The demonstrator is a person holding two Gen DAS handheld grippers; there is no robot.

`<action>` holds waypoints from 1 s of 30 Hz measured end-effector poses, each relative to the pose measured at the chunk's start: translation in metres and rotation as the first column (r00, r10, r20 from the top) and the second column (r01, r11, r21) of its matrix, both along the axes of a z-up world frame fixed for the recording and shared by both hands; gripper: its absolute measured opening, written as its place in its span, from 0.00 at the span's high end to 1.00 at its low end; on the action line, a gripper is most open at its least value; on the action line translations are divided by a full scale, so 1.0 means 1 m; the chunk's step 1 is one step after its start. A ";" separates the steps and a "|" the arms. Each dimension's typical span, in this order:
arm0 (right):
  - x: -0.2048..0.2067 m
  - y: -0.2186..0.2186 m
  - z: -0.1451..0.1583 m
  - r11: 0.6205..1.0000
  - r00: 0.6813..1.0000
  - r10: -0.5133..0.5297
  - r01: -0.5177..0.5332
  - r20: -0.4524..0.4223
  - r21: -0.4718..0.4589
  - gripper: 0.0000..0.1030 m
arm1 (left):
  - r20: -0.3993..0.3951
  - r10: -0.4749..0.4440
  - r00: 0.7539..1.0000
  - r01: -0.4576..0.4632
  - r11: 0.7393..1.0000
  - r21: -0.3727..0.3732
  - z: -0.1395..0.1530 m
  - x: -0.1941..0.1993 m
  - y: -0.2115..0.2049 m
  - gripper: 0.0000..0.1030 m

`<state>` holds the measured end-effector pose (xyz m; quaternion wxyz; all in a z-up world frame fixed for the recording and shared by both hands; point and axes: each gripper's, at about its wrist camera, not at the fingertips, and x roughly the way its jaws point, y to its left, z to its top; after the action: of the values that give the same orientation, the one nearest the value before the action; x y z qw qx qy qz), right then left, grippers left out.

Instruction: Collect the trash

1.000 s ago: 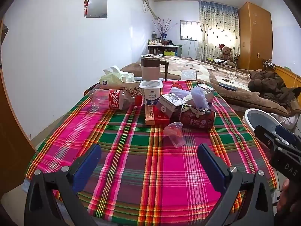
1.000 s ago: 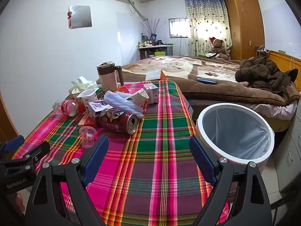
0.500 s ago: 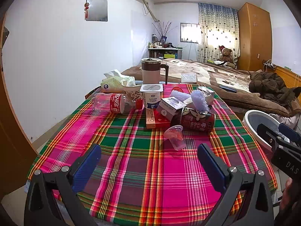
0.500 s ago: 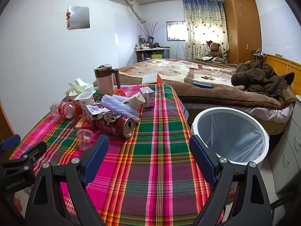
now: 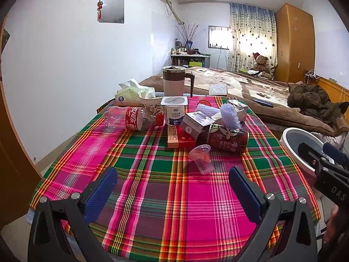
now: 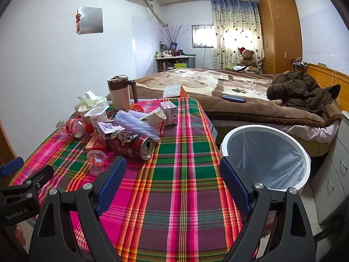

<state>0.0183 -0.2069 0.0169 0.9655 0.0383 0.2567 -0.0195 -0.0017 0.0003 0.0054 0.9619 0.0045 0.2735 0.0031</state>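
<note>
Trash lies in a pile on the plaid tablecloth (image 5: 152, 185): a red can (image 5: 224, 139) on its side, a small clear plastic cup (image 5: 201, 158), a cola bottle (image 5: 133, 118), a yogurt cup (image 5: 174, 109), small boxes (image 5: 196, 123), a red medicine box (image 5: 176, 136) and white foam netting (image 5: 228, 113). The can (image 6: 130, 145) and clear cup (image 6: 96, 161) also show in the right wrist view. My left gripper (image 5: 173, 187) is open and empty, short of the pile. My right gripper (image 6: 172, 179) is open and empty over the table's right part, beside the white bin (image 6: 266, 157).
A lidded mug (image 5: 174, 83) and a tissue pack (image 5: 133, 95) stand at the table's far end. A bed (image 6: 229, 91) with a brown blanket and a jacket (image 6: 303, 91) lies behind. A wardrobe (image 6: 279, 30) stands at the back right, drawers (image 6: 336, 170) beside the bin.
Both grippers have drawn back and risen slightly, so the table and trash look a little farther away. Both stay open. Nothing on the table has moved.
</note>
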 end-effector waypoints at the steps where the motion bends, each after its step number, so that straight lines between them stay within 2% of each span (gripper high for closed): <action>1: 0.000 0.000 0.000 1.000 1.000 0.000 0.000 0.000 -0.002 0.14 | 0.001 0.000 1.000 0.000 1.000 0.001 0.000 0.000 0.000 0.00; 30: 0.001 0.002 0.002 1.000 1.000 0.004 -0.004 0.006 -0.008 0.14 | -0.003 -0.001 1.000 0.001 1.000 -0.008 -0.001 0.001 -0.002 0.00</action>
<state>0.0190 -0.2053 0.0188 0.9665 0.0338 0.2537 -0.0184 -0.0005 -0.0016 0.0041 0.9614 0.0005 0.2750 0.0016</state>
